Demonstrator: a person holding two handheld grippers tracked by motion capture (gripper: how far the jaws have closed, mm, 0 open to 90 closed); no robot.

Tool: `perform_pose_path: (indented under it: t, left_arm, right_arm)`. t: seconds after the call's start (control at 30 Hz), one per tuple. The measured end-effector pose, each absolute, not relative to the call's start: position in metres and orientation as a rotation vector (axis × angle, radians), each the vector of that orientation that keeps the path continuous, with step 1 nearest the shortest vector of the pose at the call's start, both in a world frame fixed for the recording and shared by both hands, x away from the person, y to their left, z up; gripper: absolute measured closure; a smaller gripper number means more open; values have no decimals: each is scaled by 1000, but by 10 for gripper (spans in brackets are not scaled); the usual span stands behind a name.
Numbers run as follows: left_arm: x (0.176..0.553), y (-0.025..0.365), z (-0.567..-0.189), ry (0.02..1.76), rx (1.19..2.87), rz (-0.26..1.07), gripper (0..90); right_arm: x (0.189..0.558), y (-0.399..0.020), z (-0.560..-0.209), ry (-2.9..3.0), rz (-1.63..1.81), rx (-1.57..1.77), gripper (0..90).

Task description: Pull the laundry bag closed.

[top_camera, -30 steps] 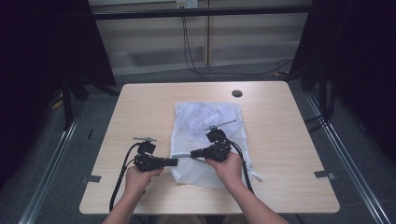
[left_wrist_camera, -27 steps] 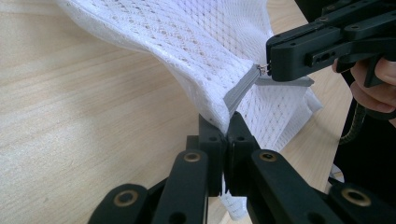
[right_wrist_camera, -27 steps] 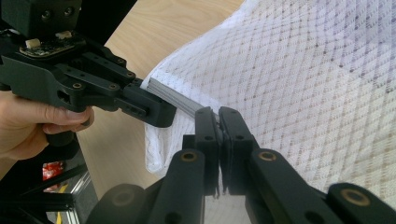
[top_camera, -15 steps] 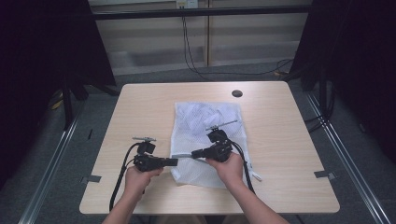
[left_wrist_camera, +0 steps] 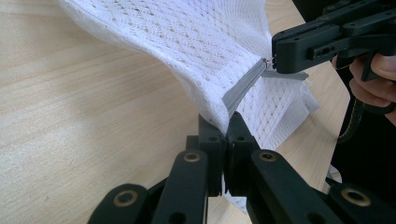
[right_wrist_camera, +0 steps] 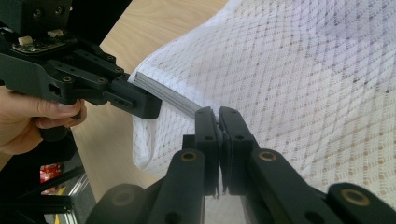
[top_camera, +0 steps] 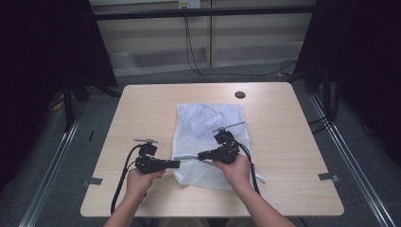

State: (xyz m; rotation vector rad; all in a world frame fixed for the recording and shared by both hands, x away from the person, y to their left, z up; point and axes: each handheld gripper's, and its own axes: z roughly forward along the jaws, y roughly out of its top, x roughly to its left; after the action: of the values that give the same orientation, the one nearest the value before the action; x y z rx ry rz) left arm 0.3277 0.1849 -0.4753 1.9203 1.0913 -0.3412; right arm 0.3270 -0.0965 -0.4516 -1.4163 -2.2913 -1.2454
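You are holding a white mesh laundry bag (top_camera: 208, 137) that is lying in the middle of the wooden table (top_camera: 293, 142); your left gripper (left_wrist_camera: 228, 125) is squeezing shut on the bag's edge, right at the near end of the grey zipper (left_wrist_camera: 243, 88); your right gripper (right_wrist_camera: 217, 114) is pinching shut on the small metal zipper pull (left_wrist_camera: 270, 59), a bit further along the zipper.

Here is what could be going wrong; the pull is tiny, so if you are tugging at a slant it may be slipping out of the jaws; if your left gripper is letting go, the whole bag may be sliding along with the pull and the zipper may not be moving at all; if you are lifting too high, loose mesh may be bunching up and getting caught in the zipper teeth.

The bag is lying long-ways from your side of the table toward the far side; the zipper is running across it, from left to right, near your end; in the left gripper view the zipper is pointing up and away toward your right gripper.
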Motion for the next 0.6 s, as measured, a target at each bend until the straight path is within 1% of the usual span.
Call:
perform_pose_path:
  t: [0.6]
  left_arm:
    - [328, 185, -475, 1091, 1922, -342, 880]
  right_arm:
    - [327, -97, -452, -2300, -1240, -1414, 870]
